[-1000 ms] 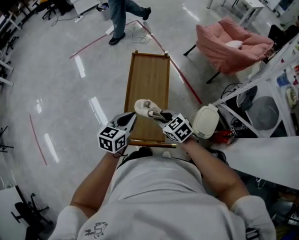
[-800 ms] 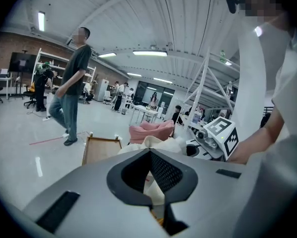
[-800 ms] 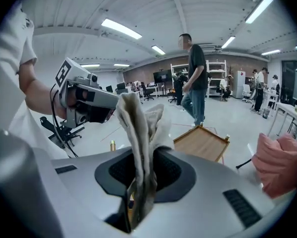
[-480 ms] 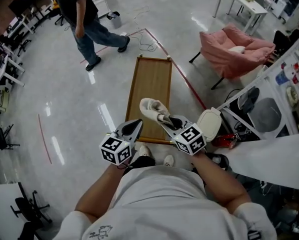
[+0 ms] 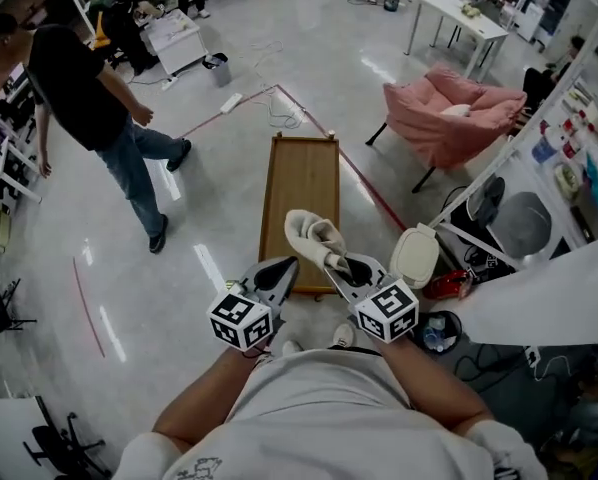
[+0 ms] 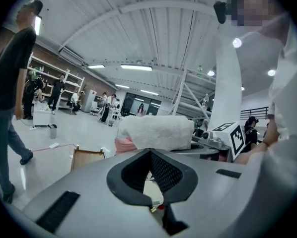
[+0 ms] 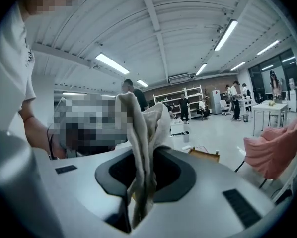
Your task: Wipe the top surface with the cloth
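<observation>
A long narrow wooden table top (image 5: pixel 301 183) lies on the floor ahead of me. A cream cloth (image 5: pixel 310 232) hangs bunched over its near end, and my right gripper (image 5: pixel 341 264) is shut on it. In the right gripper view the cloth (image 7: pixel 142 133) stands up between the jaws, with a corner of the wooden table (image 7: pixel 204 155) behind it. My left gripper (image 5: pixel 277 274) is shut and empty, just left of the right one, above the table's near edge. The left gripper view shows the cloth (image 6: pixel 156 132) beyond its closed jaws.
A person in a black shirt (image 5: pixel 94 103) stands on the floor to the left of the table. A pink armchair (image 5: pixel 444 108) sits at the right, and a white lidded bin (image 5: pixel 416 254) stands close to my right gripper. Red tape (image 5: pixel 364 173) runs along the table's right side.
Both grippers have drawn back toward my body and risen, the cloth still in the right one. The person in black has walked from the far end round to the left.
</observation>
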Available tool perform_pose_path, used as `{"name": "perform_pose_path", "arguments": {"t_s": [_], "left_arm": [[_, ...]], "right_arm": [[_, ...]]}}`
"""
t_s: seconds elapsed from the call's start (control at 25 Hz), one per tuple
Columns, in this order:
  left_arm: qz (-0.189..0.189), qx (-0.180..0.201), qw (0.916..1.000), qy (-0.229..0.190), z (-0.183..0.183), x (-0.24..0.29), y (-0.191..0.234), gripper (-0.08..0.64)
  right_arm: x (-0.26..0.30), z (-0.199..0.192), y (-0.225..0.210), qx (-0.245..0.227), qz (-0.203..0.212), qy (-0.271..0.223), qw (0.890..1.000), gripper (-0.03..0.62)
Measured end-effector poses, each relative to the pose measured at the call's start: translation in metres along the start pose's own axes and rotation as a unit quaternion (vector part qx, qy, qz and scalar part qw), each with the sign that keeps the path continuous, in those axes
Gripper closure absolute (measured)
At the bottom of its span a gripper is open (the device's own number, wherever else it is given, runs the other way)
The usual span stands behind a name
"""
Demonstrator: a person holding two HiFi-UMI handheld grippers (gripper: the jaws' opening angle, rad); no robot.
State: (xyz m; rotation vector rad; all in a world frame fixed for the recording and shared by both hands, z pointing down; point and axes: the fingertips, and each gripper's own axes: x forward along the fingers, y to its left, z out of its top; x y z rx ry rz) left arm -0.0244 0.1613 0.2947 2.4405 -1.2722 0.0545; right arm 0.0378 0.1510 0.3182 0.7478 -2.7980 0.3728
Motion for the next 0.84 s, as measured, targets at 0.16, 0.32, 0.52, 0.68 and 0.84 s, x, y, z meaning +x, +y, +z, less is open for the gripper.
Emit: {"name": "perform_pose_path", "arguments": {"t_s": [0.16, 0.32, 0.52, 0.68, 0.84], "left_arm": [[-0.011, 0.002, 0.9999, -0.01, 0.005, -0.031, 0.006, 0.552], [-0.025, 0.001, 0.9996, -0.011, 0.005, -0.049, 0.013, 0.552], [-0.032, 0.001, 0.9994, -0.017, 0.004, -0.064, 0.026, 0.552], [-0.04, 0.001, 0.999, -0.019, 0.008, -0.075, 0.034, 0.552], [-0.045, 0.001, 0.9988, -0.021, 0.014, -0.086, 0.044, 0.552]], "right_arm": [[0.011, 0.01, 0.028, -0.002, -0.014, -0.017, 1.0, 0.514], [0.018, 0.011, 0.041, -0.001, -0.03, -0.025, 0.999, 0.514], [0.024, 0.012, 0.051, -0.003, -0.048, -0.032, 0.998, 0.514], [0.032, 0.017, 0.062, -0.002, -0.056, -0.032, 0.998, 0.514], [0.041, 0.024, 0.074, -0.005, -0.062, -0.034, 0.997, 0.514]]}}
